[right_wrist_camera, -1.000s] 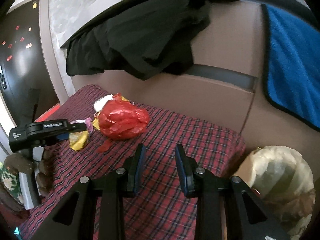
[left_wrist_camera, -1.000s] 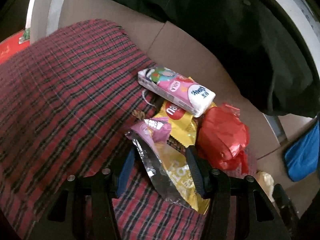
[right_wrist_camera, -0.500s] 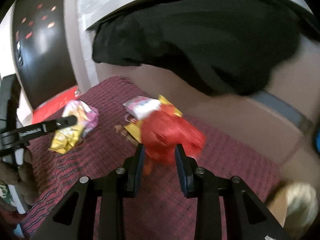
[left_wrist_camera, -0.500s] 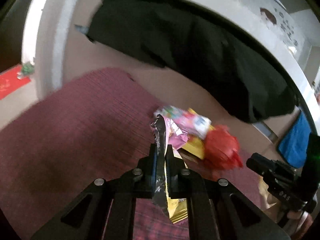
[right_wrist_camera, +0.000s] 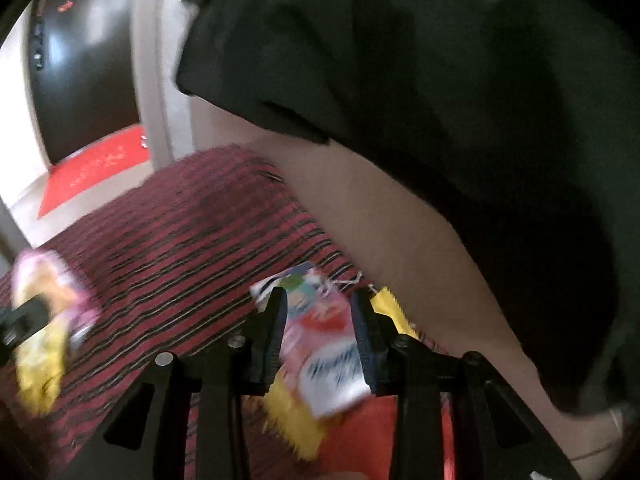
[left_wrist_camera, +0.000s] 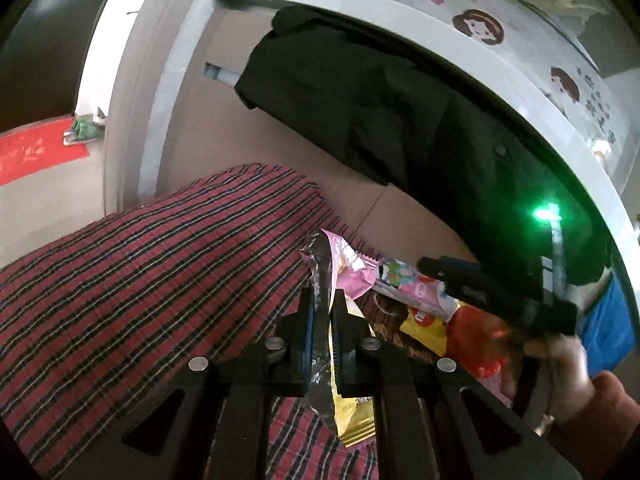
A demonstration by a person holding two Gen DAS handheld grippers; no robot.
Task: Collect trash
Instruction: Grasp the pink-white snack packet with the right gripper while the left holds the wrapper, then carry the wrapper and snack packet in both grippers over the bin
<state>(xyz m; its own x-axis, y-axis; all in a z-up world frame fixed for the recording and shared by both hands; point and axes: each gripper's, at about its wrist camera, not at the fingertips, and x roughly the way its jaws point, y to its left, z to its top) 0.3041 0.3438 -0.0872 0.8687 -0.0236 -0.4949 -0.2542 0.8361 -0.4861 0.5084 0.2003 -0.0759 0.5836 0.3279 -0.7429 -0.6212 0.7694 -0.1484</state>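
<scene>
The foil wrapper (left_wrist_camera: 322,320) is clamped in the closed left hand-held gripper (left_wrist_camera: 322,312), above the plaid cover (left_wrist_camera: 160,280). The pink pack (right_wrist_camera: 320,344) lies on that cover between the right hand-held gripper's (right_wrist_camera: 320,320) opening jaws, pads apparently clear of it.

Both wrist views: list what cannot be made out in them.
- Right wrist view: motion blur smears the print on the pink packet between the opening jaws of the right gripper; contact unclear.
- Left wrist view: the left gripper covers the middle of its wrapper.
- Left wrist view: the red bag is half hidden behind the other gripper.
</scene>
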